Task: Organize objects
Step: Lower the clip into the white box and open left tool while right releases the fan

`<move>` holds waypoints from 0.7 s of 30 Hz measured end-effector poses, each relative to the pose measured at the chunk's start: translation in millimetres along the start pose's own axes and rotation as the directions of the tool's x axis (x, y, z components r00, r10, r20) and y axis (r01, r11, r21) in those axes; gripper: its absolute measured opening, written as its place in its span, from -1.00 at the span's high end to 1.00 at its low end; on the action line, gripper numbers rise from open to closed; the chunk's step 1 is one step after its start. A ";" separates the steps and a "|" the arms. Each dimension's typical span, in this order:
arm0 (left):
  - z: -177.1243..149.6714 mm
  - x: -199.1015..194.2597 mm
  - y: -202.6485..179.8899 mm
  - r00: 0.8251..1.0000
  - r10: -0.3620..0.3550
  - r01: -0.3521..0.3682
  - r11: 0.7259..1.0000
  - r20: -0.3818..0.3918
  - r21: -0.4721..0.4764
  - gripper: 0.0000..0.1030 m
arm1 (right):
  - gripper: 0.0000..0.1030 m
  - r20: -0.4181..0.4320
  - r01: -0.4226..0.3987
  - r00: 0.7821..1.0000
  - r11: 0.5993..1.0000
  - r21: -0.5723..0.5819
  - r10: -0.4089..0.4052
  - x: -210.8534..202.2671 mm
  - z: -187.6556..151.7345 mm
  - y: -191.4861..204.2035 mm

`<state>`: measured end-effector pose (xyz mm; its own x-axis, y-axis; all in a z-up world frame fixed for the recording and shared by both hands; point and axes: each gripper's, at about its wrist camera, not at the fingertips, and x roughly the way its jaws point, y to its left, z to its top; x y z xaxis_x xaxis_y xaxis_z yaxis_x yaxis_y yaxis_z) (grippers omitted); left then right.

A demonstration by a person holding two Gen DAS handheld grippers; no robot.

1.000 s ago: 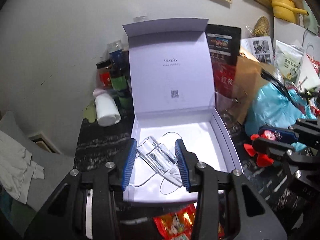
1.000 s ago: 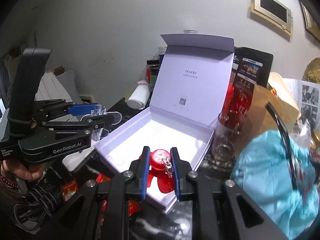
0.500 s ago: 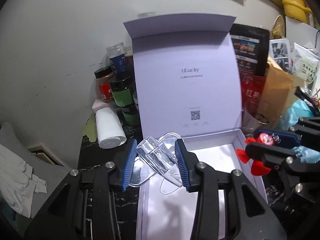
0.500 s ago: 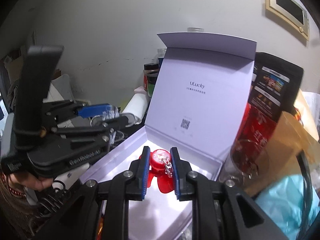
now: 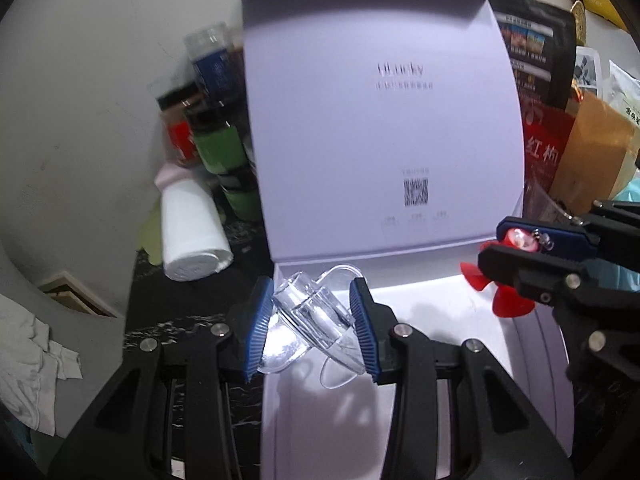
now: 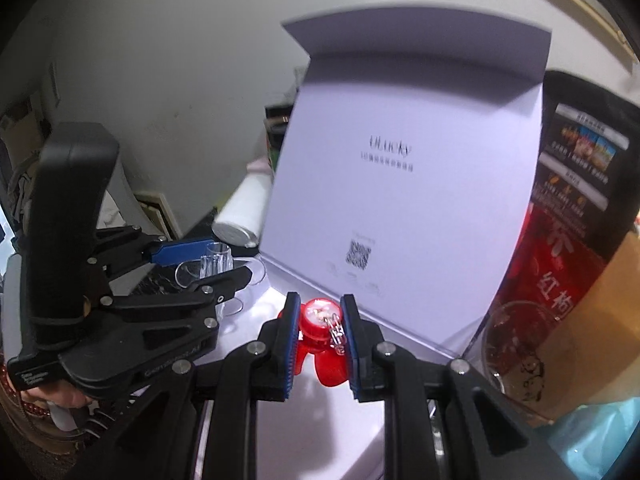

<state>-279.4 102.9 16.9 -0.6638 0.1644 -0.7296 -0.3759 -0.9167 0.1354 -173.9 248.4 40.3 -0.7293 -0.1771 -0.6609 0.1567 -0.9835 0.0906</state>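
Two grippers hover over one open white box (image 5: pixel 460 320): the left gripper (image 5: pixel 312 330) has its blue pads clamped on one clear plastic piece (image 5: pixel 316 316) above the box's near-left corner, and the right gripper (image 6: pixel 320 340) pinches one red plastic piece (image 6: pixel 320 332) with a small metal chain above the box floor. One word, "ULucky", reads on the raised lid (image 6: pixel 400 184) over a line of blurred characters and one QR code (image 5: pixel 416 192). "GenRobot.AI", partly blurred, shows on the left gripper's side.

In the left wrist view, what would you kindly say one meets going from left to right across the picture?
White bottle → clear plastic piece in the left hand-held gripper → QR code on the box lid → red piece in the right hand-held gripper.
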 end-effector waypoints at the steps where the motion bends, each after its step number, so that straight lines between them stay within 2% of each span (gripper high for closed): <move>1: -0.8 3.8 -0.8 1.000 -0.012 0.012 1.000 -0.010 -0.002 0.26 | 0.63 -0.010 0.002 1.000 1.000 0.000 -0.002 3.8 -1.9 -1.2; 8: -3.6 11.3 -8.9 0.999 -0.036 0.036 0.999 -0.029 0.010 0.26 | 0.63 -0.064 0.001 0.998 1.000 0.017 0.000 20.7 -11.2 -11.0; 21: -6.3 32.9 -12.1 0.986 -0.089 0.092 0.996 -0.142 0.015 0.26 | 0.63 -0.140 0.006 0.990 1.000 0.028 -0.002 41.3 -24.8 -16.7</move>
<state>-292.6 117.1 -13.0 -0.5293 0.1918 -0.8265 -0.4451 -0.8921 0.0780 -190.1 258.5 -6.9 -0.6293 -0.1683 -0.7587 0.1336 -0.9852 0.1078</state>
